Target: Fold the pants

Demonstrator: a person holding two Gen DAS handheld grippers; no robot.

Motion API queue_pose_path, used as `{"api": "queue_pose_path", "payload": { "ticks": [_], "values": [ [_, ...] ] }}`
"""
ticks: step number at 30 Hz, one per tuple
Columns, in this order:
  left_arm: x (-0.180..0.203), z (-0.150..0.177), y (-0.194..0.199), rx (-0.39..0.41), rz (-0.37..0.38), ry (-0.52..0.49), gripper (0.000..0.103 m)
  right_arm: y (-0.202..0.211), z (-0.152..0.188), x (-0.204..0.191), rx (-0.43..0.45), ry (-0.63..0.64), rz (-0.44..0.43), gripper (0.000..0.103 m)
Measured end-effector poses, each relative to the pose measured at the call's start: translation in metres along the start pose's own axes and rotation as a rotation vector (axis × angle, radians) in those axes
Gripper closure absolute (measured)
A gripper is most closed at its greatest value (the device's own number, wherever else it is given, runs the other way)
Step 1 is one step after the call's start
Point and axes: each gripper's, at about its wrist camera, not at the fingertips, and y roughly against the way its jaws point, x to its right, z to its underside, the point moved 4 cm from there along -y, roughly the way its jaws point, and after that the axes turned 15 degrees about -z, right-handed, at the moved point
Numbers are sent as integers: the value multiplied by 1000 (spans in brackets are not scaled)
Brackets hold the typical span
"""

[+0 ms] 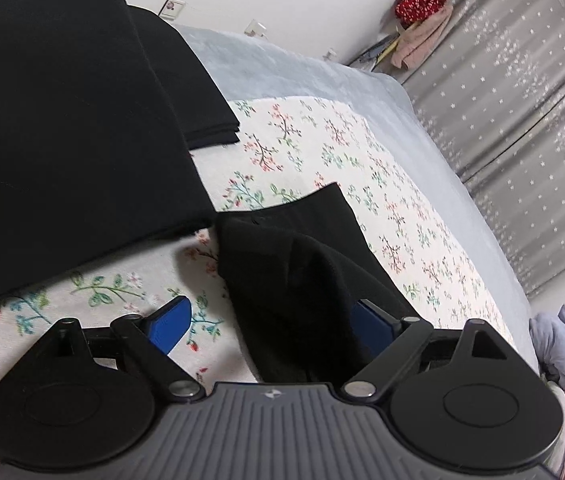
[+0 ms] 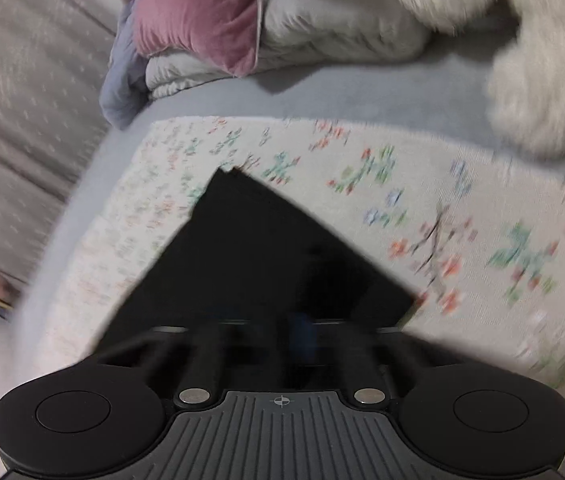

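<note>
The black pants (image 1: 62,128) lie on a white floral sheet (image 1: 342,140) on the bed, folded in layers at the upper left. A bunched black part (image 1: 302,280) of them rises between the blue pads of my left gripper (image 1: 272,322), whose jaws stand wide apart. In the blurred right wrist view, my right gripper (image 2: 282,332) has its fingers close together on a flat black pant corner (image 2: 250,248) that points away over the sheet (image 2: 462,200).
A grey blanket (image 1: 322,76) covers the bed beyond the sheet. Grey starred curtains (image 1: 522,100) hang at the right. A pink cushion (image 2: 198,12), white bedding (image 2: 342,36) and a fluffy white throw (image 2: 542,92) lie at the bed's far end.
</note>
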Motion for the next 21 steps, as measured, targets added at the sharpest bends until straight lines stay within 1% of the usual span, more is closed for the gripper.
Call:
{"api": "queue_pose_path", "payload": {
  "ticks": [5, 9, 12, 15, 16, 17, 18, 19, 21],
  "values": [
    [1, 1, -2, 12, -11, -11, 10, 22, -6, -11, 78, 94, -5, 101],
    [1, 1, -3, 22, -24, -23, 11, 24, -7, -9, 78, 122, 28, 101],
    [1, -1, -2, 39, -35, -12, 19, 24, -6, -12, 66, 143, 24, 101],
    [3, -2, -4, 52, -25, -20, 45, 25, -8, -7, 62, 99, -1, 101],
    [6, -2, -6, 63, -34, -47, 62, 26, -11, -5, 65, 75, -25, 101],
    [10, -3, -8, 78, -49, -78, 76, 27, -13, -3, 71, 50, -64, 101],
    [13, -4, -10, 87, -53, -99, 79, 27, -15, -4, 70, 41, -84, 101],
    [14, -6, -12, 95, -50, -97, 83, 27, -16, -5, 68, 41, -92, 101],
    [15, -11, -13, 106, -42, -89, 87, 23, -16, -5, 56, 47, -81, 101]
  ]
}}
